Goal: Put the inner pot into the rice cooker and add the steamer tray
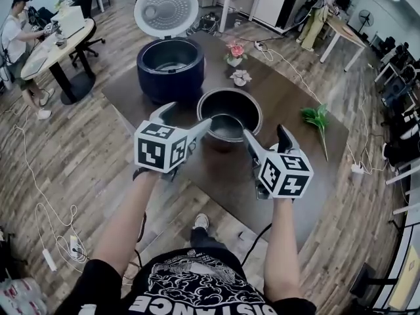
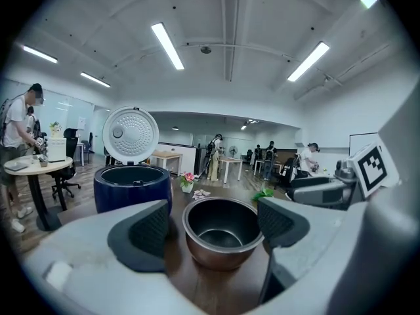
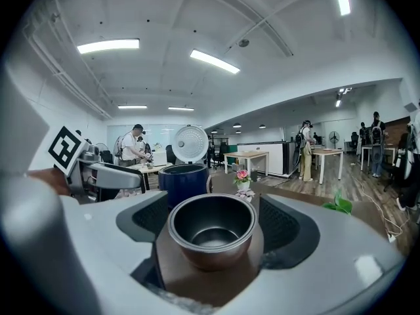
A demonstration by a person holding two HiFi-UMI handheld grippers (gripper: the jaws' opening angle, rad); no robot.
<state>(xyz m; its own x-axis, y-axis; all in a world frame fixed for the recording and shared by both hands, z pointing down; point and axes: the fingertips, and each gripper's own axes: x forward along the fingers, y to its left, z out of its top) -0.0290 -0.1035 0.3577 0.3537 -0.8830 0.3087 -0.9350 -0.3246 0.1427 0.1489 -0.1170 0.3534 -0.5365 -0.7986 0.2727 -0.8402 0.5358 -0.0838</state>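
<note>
The metal inner pot stands empty and upright on the dark table, in front of the dark blue rice cooker, whose white lid is raised. My left gripper is open at the pot's left, its inner jaw close to the rim. At the pot's right, my right gripper is also open. In the left gripper view the pot sits just ahead of the open left gripper, with the cooker behind. The right gripper frames the pot the same way.
A small pink flower pot, a little white ornament and a green plant sprig lie on the table behind and right of the pot. A person sits at a round table far left. Cables trail over the floor.
</note>
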